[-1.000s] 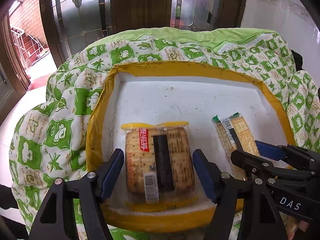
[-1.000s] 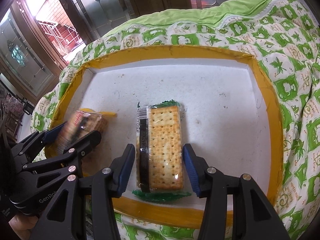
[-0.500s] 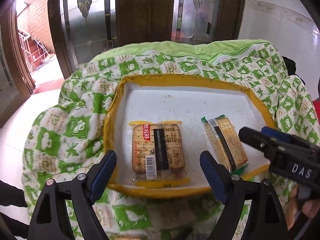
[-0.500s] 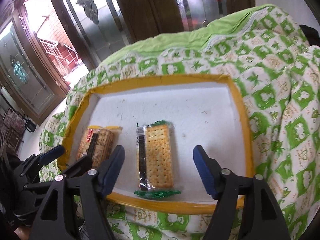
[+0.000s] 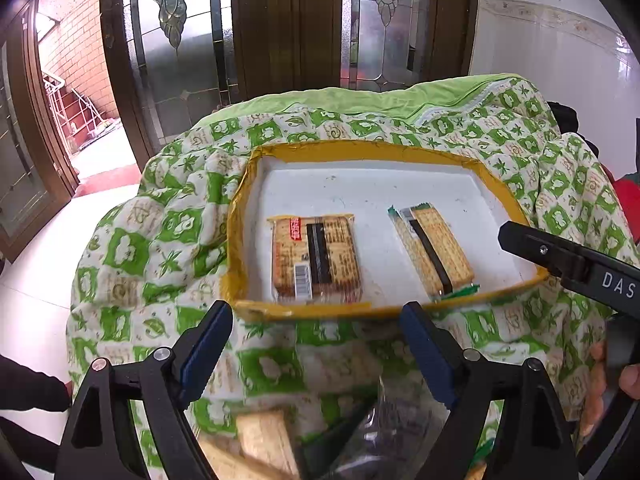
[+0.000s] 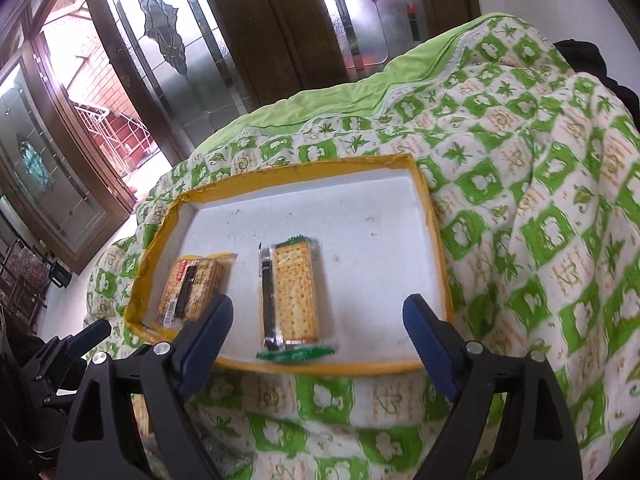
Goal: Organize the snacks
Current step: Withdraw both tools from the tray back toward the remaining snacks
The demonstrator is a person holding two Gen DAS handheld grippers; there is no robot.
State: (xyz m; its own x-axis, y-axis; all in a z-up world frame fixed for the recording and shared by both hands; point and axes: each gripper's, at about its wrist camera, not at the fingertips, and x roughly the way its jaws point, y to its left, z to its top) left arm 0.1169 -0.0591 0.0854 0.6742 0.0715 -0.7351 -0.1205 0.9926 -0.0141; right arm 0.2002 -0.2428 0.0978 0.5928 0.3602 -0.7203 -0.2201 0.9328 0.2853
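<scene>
A yellow-rimmed white tray (image 5: 360, 152) (image 6: 434, 240) lies on a green patterned quilt. In it lie two cracker packs side by side: a yellow-edged pack (image 5: 316, 258) (image 6: 190, 290) on the left and a green-edged pack (image 5: 434, 252) (image 6: 292, 294) on the right. My left gripper (image 5: 316, 354) is open and empty, held back from the tray's near rim. My right gripper (image 6: 316, 344) is open and empty, near the tray's front edge. More snack packs (image 5: 264, 444) show blurred below the left gripper.
The quilt (image 5: 160, 248) (image 6: 540, 200) covers a mound that drops away on all sides. Wooden doors with glass panels (image 5: 280, 32) stand behind. White floor (image 5: 36, 264) lies to the left. The right gripper's body (image 5: 568, 264) shows at the right of the left wrist view.
Both grippers have let go of their cracker packs, which lie in the tray, and have pulled back and up from it. Their jaws have opened wider.
</scene>
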